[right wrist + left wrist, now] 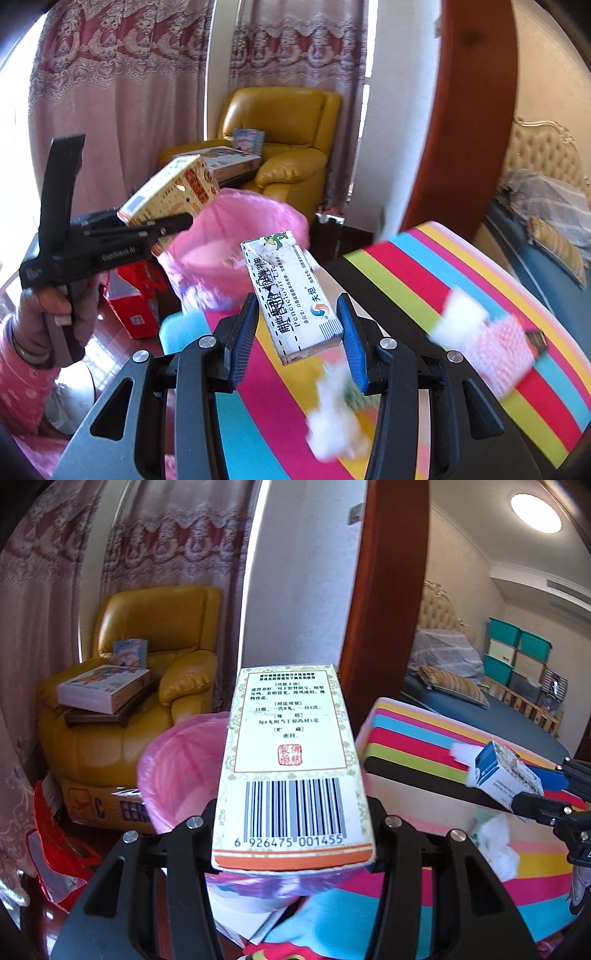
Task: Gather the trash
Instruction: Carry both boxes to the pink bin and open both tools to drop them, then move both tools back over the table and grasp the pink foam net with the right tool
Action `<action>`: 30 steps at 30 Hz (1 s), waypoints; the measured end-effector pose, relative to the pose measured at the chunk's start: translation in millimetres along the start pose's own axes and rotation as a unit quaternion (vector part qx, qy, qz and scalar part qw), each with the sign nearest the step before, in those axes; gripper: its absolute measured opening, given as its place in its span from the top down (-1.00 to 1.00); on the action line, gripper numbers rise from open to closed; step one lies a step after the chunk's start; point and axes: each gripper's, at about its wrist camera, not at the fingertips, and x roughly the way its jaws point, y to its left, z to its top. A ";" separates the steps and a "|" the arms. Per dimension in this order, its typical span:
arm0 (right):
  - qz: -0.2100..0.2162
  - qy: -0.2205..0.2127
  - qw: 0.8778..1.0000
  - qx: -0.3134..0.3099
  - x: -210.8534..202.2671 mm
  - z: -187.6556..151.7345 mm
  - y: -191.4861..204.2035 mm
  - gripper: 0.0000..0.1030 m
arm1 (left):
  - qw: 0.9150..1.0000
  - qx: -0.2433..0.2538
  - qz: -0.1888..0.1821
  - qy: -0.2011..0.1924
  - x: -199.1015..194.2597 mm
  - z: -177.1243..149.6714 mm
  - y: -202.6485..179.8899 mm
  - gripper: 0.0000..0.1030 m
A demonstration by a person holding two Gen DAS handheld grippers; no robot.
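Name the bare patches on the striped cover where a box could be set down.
Striped cover: bare between the pink-lined bin and the white scrap. Crowded nearer, around the crumpled tissue and the pink-checked item.

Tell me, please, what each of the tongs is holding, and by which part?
The left tongs grip the beige medicine box by its barcode end. The right tongs hold the small white cream box across its long sides, near the lower end.

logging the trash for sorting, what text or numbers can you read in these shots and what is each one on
"6 926475 001455": under the barcode on the cream box in the left gripper.
Chinese print above it: too small to quote.
"Penciclovir": on the white and blue box in the right gripper.
"GenRobot.AI", faint: on the left gripper's side.
"C" and "EE", cut off: on the carton under the armchair.
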 end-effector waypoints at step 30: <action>0.086 -0.012 0.984 0.154 73.7 72.7 -16.9 -0.45 | 0.995 -0.042 0.085 0.017 35.1 -13.9 80.1 -0.91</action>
